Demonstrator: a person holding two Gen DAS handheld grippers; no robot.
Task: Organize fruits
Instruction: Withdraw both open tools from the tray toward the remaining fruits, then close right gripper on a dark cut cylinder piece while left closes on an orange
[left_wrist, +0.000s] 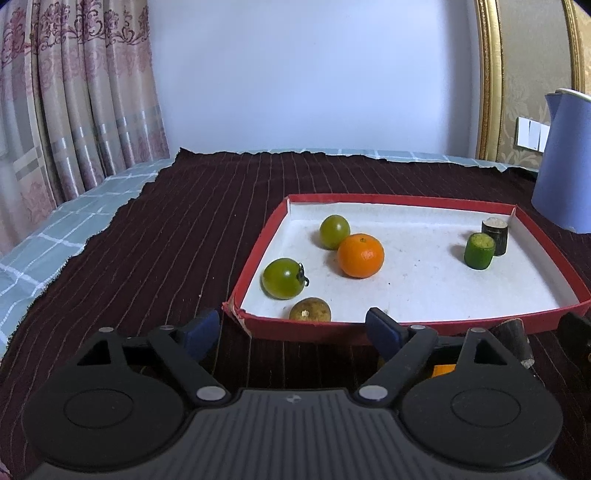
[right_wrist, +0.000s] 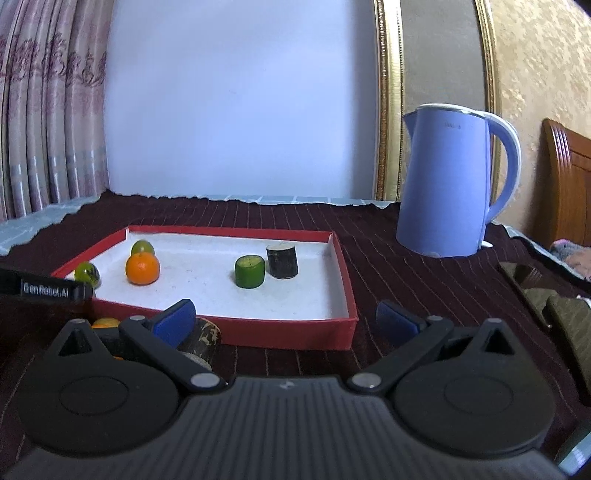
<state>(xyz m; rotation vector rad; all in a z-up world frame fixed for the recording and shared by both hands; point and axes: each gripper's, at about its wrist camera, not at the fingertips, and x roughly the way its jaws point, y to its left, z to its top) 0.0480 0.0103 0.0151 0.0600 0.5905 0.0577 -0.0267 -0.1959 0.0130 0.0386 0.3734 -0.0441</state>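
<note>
Far left: patterned curtain (left_wrist: 74, 103), then checked blue sheet (left_wrist: 55, 229) under a dark striped cloth (left_wrist: 166, 229) covering the surface.

Left gripper (left_wrist: 295, 325) low over the cloth, just short of the near left corner of the red tray (left_wrist: 255, 258); blue pads (left_wrist: 201, 328) spread wide, nothing between them, near wall of the tray showing in the gap.

Inside the tray, left half: green tomato with a dark stem (left_wrist: 282, 278) near the left wall; brownish-yellow round fruit (left_wrist: 309, 310) close against the near wall; second green tomato (left_wrist: 334, 231) further back, touching or almost touching the orange (left_wrist: 361, 255) just right of it. Bare white floor in the middle. Right half: green cut cylinder (left_wrist: 479, 251) standing upright, dark cut cylinder (left_wrist: 495, 236) upright just behind it, near the far right corner.

Outside the tray, in front of its near wall: another dark cylinder (right_wrist: 201, 341) lying on its side on the cloth, partly behind the right gripper's left pad; a bit of a second orange fruit (right_wrist: 105, 323) to its left, mostly hidden.

Right gripper (right_wrist: 286, 319) hovering before the tray's near right corner, pads wide apart, holding nothing.

Further right: blue kettle (right_wrist: 450, 184) standing on the cloth, well apart from the tray, gold frame (right_wrist: 386, 110) behind it, wooden headboard (right_wrist: 565, 184) at the edge.
</note>
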